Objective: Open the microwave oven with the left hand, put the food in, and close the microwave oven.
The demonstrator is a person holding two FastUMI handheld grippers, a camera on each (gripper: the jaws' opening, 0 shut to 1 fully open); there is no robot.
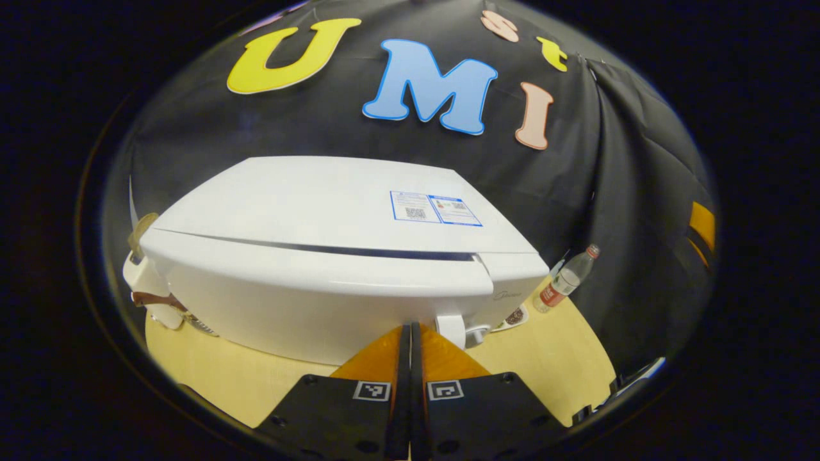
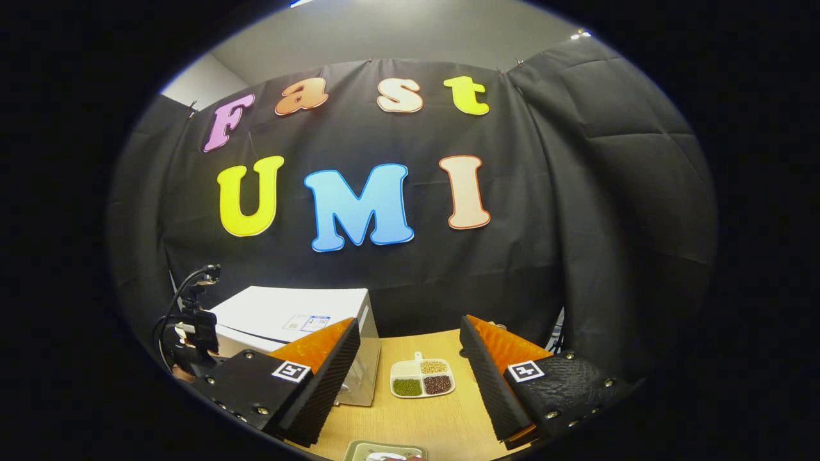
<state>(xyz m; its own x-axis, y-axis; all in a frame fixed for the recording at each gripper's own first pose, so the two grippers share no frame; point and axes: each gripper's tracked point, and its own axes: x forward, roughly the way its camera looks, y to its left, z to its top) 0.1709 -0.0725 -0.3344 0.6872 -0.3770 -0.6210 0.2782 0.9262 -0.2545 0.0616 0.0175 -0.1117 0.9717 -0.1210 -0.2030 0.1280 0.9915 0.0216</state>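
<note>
Facing the white microwave (image 1: pixel 333 256), labels unreadable, left tool (image 1: pixel 410 339) closed

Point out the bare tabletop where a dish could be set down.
Bare wood lies between the microwave and the divided tray, and in front of that tray. In the left gripper view, things crowd the microwave's right side near the bottle.

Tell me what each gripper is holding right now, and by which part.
Nothing is held. The left gripper is shut with nothing between its fingers, up against the microwave front. The right gripper is open above the table.
</note>
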